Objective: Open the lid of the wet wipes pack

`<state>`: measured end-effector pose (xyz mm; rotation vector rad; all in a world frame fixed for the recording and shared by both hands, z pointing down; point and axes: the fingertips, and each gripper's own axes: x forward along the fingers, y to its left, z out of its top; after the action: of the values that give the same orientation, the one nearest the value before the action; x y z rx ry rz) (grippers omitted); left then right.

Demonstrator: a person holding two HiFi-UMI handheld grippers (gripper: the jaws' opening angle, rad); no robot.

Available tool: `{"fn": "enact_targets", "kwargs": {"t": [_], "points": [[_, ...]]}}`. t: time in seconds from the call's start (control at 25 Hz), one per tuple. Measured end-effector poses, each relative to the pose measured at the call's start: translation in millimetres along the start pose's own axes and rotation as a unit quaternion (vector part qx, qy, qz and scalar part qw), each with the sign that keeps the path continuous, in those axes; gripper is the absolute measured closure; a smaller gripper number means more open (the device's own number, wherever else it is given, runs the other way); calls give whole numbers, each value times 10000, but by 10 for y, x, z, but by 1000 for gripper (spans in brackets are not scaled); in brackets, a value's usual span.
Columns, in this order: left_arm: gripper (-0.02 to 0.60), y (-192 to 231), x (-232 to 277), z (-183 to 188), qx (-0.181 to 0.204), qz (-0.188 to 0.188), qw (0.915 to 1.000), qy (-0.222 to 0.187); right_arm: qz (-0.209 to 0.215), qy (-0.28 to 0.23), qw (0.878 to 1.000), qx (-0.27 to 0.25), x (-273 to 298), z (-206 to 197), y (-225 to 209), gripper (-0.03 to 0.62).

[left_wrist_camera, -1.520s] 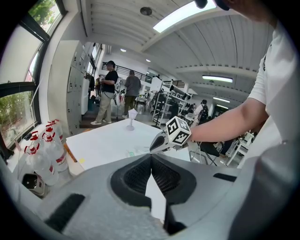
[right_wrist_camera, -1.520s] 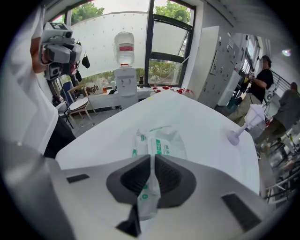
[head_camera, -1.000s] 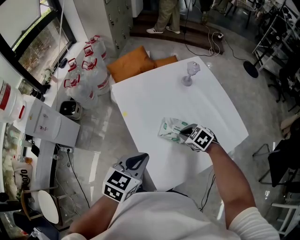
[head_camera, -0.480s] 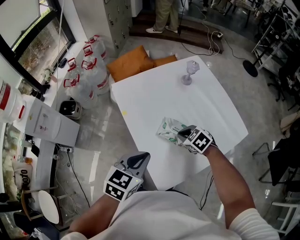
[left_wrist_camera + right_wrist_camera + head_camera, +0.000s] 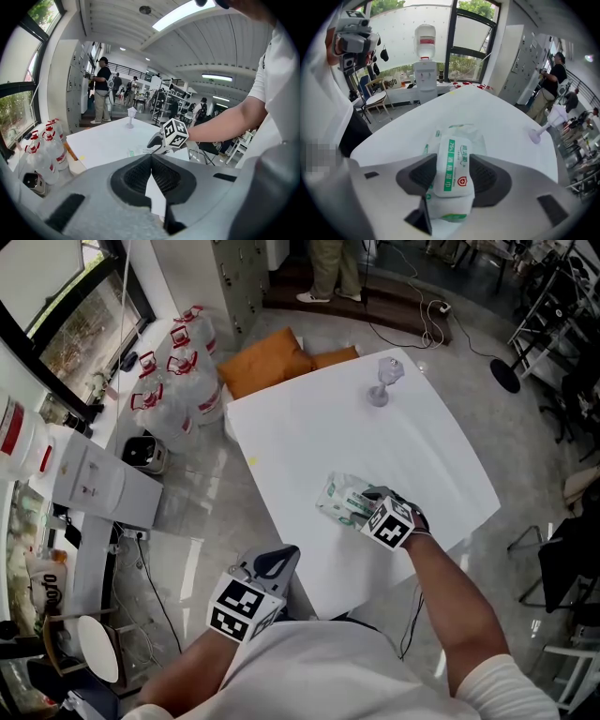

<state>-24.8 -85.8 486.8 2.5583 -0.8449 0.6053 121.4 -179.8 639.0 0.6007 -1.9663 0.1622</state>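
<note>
Lying flat near the front edge of the single white worktop [image 5: 309, 427]: one green-and-white wet wipes pack [image 5: 339, 498], lid down. Straddling it from above, the right claw [image 5: 372, 502], tilted steeply down and opening, one pad on either side of the lid. Held back off the worktop's near corner, the left claw [image 5: 279, 557], pressed together on nothing. Elsewhere on the worktop, just one clear stemmed glass [image 5: 382, 382], upright near the far corner, well apart from the pack. On the floor beyond, two orange cushions [image 5: 258, 367].
</note>
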Motion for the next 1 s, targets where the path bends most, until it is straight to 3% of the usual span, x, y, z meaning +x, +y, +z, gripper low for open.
{"fn": "enact_targets", "kwargs": {"t": [0.12,0.24,0.4,0.52,0.72,0.84,1.0], "points": [[572,-5,-6,-16,-25,22,10000,16,169,-12,9998,123,70,-27,19,396],[572,-3,-12,-24,-36,47,10000,20,492,-232,9949,845,106,-72,-8,410],[572,25,4,-39,-73,93,9999,45,1069,-586,9781,1689,54,-78,-50,438],[572,19,26,-35,-86,91,9999,58,1152,-658,9769,1675,-12,-39,-66,498],[572,7,58,-10,-75,63,9999,52,1127,-716,9766,1687,-69,6,-92,539],[572,-14,63,9,-56,26,10000,58,1340,-951,9572,2383,-124,28,-162,546],[572,-17,61,10,-70,1,10000,59,1784,-1423,9043,3609,-167,35,-248,545]]}}
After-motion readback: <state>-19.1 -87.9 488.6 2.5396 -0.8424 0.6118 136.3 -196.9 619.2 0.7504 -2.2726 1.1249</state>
